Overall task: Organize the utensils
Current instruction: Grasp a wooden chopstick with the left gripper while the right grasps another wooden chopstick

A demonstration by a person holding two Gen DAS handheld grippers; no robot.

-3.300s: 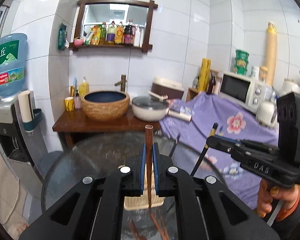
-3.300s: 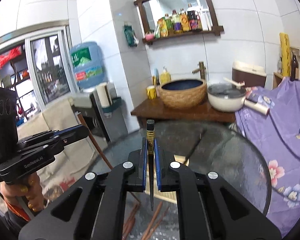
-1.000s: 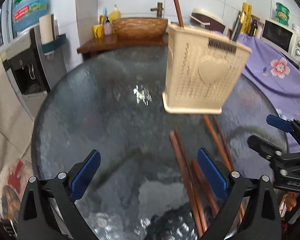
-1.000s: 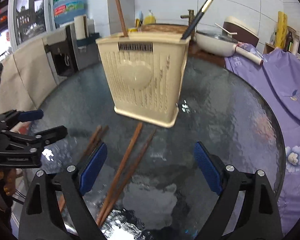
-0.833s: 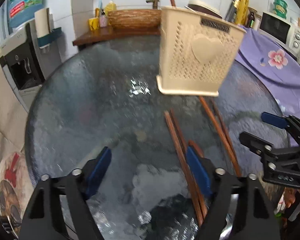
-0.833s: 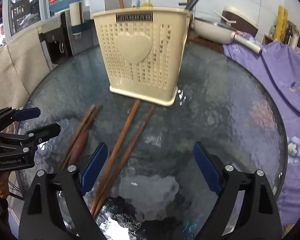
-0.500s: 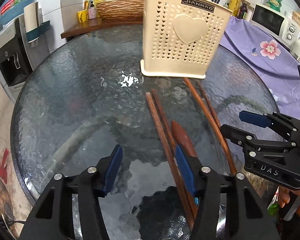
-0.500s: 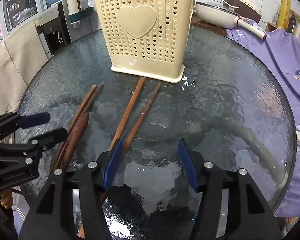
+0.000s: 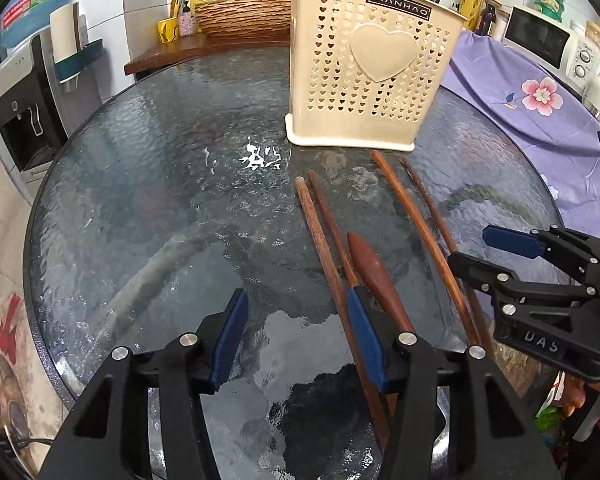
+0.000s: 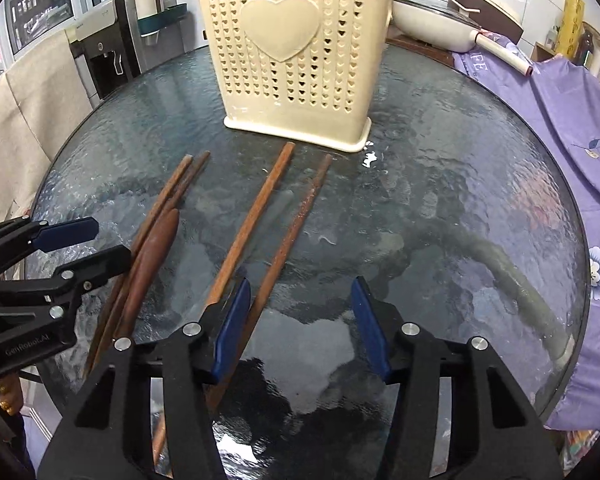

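1. Currently your left gripper (image 9: 295, 336) has its jaws half spread with nothing pinched; they have just been closing. Only bare glass lies between the pads, and the nearest chopstick runs under the right-hand pad.
2. Your right gripper (image 10: 302, 326) is in the same condition: jaws half spread, just been closing, empty. One chopstick passes beneath its left-hand pad; the gap itself holds only glass.
3. Loose pieces lie on the glass table (image 9: 147, 184) in front of the holder: a touching left pair of chopsticks (image 9: 320, 220), a dark spoon handle (image 9: 374, 276) just beside them, and a right pair of chopsticks (image 10: 275, 216) lying slightly apart.
4. Handling judgement: the sticks look like light, stiff wood, thin and low on a hard, slick surface. Expect them to roll or skid if a pad nudges them sideways.
5. Grip advice: straddle one stick squarely, pads across its width, near the thicker end toward the middle so it does not pivot.
6. The cream utensil holder (image 9: 364, 76) stands upright beyond the sticks and already carries several pieces. It looks light; a knock could slide it.
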